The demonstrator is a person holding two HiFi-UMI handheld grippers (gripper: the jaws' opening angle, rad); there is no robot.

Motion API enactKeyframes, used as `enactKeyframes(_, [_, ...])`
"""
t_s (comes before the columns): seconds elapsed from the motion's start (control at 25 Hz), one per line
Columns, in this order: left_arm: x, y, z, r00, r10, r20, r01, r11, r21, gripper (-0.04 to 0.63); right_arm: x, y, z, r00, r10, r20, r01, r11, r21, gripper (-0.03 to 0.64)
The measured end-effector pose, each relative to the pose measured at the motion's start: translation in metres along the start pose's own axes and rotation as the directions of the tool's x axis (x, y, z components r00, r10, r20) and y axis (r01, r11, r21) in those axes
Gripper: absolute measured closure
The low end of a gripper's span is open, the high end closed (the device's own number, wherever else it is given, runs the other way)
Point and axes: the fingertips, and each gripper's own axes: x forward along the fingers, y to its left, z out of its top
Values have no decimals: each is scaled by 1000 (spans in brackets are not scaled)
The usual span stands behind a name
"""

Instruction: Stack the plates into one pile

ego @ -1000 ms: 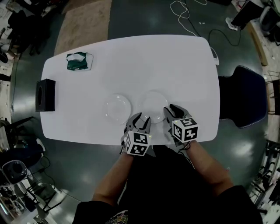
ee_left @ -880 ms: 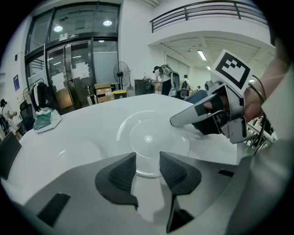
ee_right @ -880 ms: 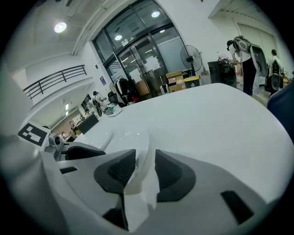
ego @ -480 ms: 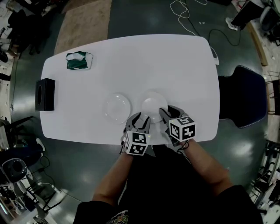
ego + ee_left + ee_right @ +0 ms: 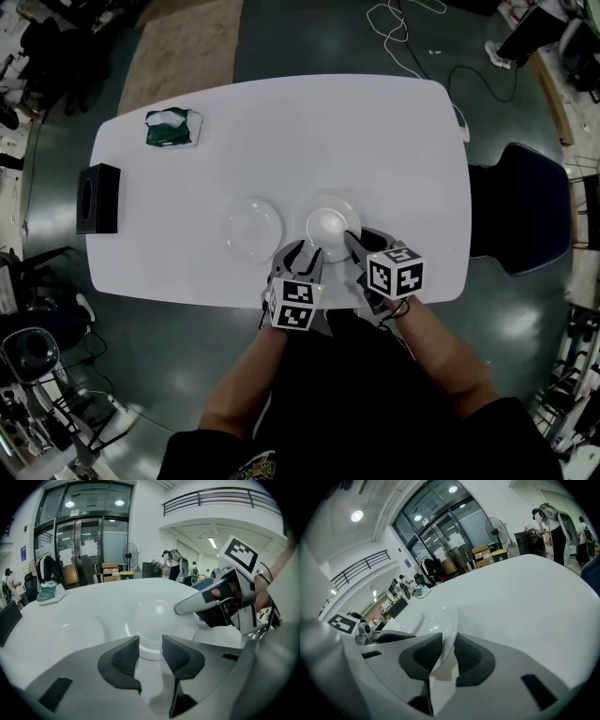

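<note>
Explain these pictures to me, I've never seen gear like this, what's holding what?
No robot here: a person at a white table holds a two-jaw gripper in each hand; the patterned cubes are part of those. The head view looks down from the person's head; the other two views come from cameras on each gripper. On the table lie the left plate, the right plate, a green packet and a black box. The right gripper has just been closing its jaws and pinches the right plate's rim. The left gripper is open and empty.
</note>
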Motion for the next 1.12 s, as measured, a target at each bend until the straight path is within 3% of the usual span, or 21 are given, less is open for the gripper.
enactKeyframes(0.12, [-2, 3, -1, 1000, 6, 2, -6, 999, -35, 432, -3, 6, 5, 998, 51, 25, -52, 998, 46, 543])
enactKeyframes(0.24, [-10, 6, -1, 1000, 28, 8, -27, 997, -66, 499, -11, 16, 15, 992, 109, 70, -115, 989, 93, 575])
enactKeyframes(0.36, [-23, 14, 4, 998, 54, 36, -50, 993, -105, 565, -17, 27, 26, 985, 139, 97, -147, 986, 76, 588])
enactKeyframes(0.72, [-75, 66, 9, 983, 140, 117, -120, 980, -158, 574, 0, 74, 46, 975, 186, 125, -196, 978, 72, 588])
enactKeyframes(1.12, [-125, 139, -20, 974, 185, 130, -159, 970, -186, 574, 50, 142, 42, 973, 207, 106, -218, 970, 103, 588])
